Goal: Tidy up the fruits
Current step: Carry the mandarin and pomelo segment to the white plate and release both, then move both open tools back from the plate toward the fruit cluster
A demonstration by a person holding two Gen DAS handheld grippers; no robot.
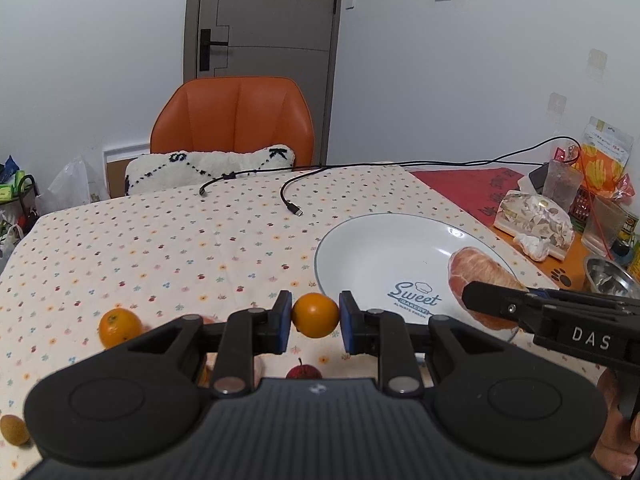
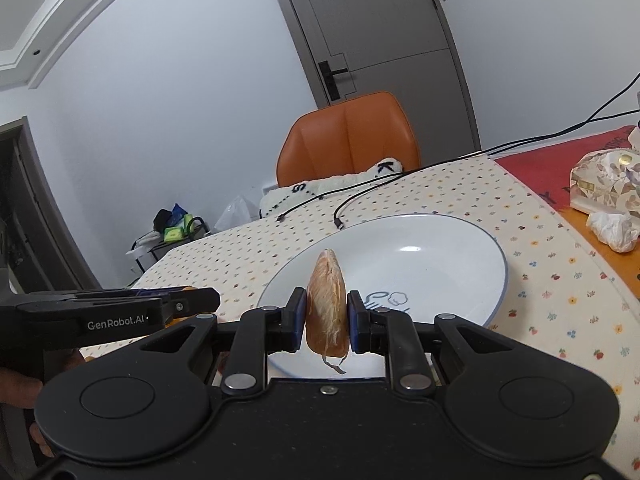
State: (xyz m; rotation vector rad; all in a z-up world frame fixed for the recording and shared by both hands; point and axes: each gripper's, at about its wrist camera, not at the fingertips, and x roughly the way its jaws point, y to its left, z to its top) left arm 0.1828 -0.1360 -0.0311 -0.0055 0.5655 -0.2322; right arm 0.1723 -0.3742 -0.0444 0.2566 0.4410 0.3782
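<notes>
L gripper (image 1: 315,316) jaws clamped on small orange (image 1: 315,315), held above tablecloth (image 1: 160,240) just left of white plate (image 1: 372,248). R gripper (image 2: 327,320) jaws clamped on pomelo segment (image 2: 326,304), held on edge over plate's near rim. On cloth: 2nd orange (image 1: 119,326), lychee (image 1: 303,372), longan (image 1: 14,430) at far left.

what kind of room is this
Most likely a home dining area. A table under a flower-print tablecloth holds a white plate and loose fruit, an orange chair with a cushion is pushed up to it, and an interior door stands behind.
</notes>
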